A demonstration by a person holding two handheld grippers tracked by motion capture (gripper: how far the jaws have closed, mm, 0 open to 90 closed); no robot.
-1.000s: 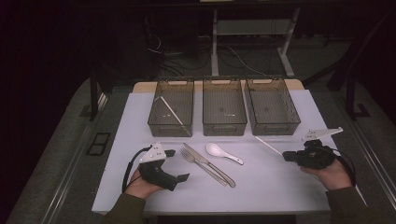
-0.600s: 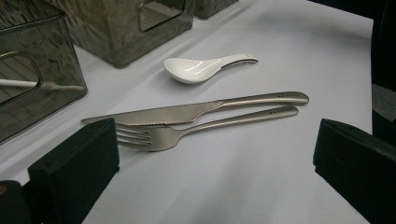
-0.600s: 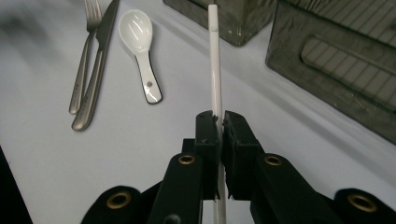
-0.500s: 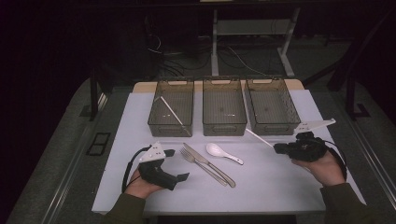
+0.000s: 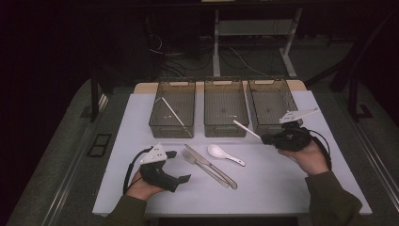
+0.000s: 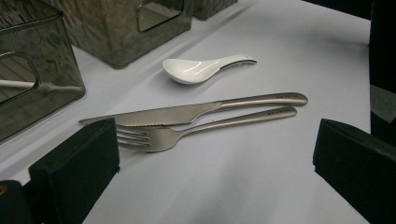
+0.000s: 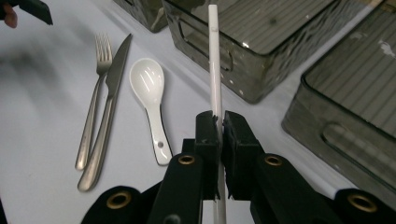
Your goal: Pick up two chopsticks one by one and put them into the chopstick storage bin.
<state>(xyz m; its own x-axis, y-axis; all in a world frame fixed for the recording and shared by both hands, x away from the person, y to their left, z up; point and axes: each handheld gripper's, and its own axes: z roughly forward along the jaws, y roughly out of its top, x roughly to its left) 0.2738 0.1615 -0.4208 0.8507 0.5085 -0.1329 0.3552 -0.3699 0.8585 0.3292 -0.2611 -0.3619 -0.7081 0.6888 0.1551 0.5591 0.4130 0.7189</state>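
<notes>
White table top (image 5: 291, 188) sits under the only light; everything around it falls off to near black. Beyond its far edge stands a pale metal desk frame (image 5: 216, 42) with loose cables (image 5: 235, 56) on the dark floor (image 5: 66, 169) beneath it. Left of the table, a dark upright post (image 5: 95, 94) and a small black two-slot panel (image 5: 99, 145) on the floor.

Brushed, satiny metal on the knife (image 6: 196, 111) and fork (image 6: 196, 130) at centre frame. Glossy white glaze, ceramic by the look, on the spoon (image 6: 201, 70) above. Smoky translucent plastic with rippled walls on the bins (image 7: 261, 51) at upper right. Matt white on the tabletop (image 5: 263, 188) and the thin stick (image 7: 215, 60); matt black foam-like pads (image 6: 74, 163).
</notes>
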